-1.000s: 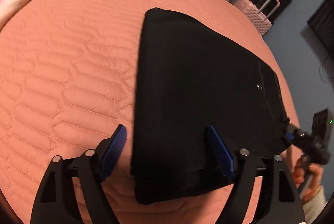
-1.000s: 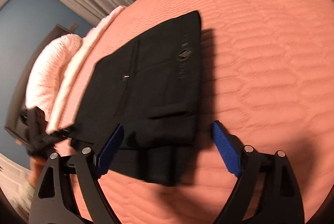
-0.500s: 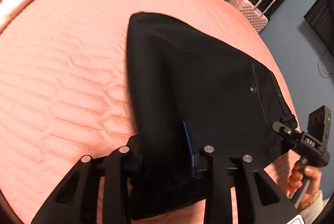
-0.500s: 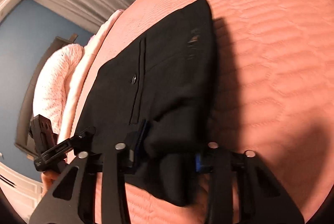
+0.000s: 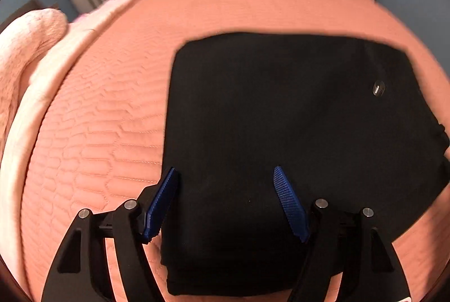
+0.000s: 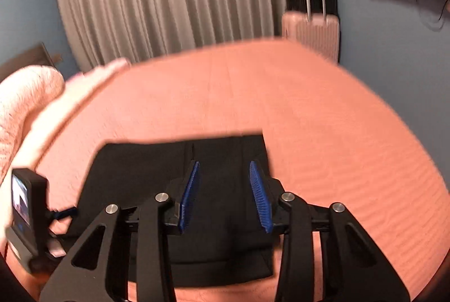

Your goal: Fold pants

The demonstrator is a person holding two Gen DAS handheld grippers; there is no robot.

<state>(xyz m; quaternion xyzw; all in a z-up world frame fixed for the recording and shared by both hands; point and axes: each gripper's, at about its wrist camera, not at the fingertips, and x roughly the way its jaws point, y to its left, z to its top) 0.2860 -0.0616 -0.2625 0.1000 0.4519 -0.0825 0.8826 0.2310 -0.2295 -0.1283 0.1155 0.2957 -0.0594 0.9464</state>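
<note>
Pants [image 5: 281, 119] look basically done, a neat black rectangle on the bedspread [image 5: 107, 133] at lower center of frame. Left gripper [image 5: 227, 203] is opening and right gripper [image 6: 225, 195] sits part-spread, neither pinching anything, so maybe just a final tidy left.

In the left wrist view the near edge of the folded black pants [image 5: 281, 119] is covered by the left gripper [image 5: 226, 203], whose jaws are opening, and the pants' right side is cut off by the lens rim. In the right wrist view the pants' front fold is hidden behind the right gripper [image 6: 225, 196]; contact between its pads and the cloth cannot be judged. Beyond the pants, the bedspread's [image 6: 323, 110] far edge is smeared by blur, and the quilting is lost there.
</note>
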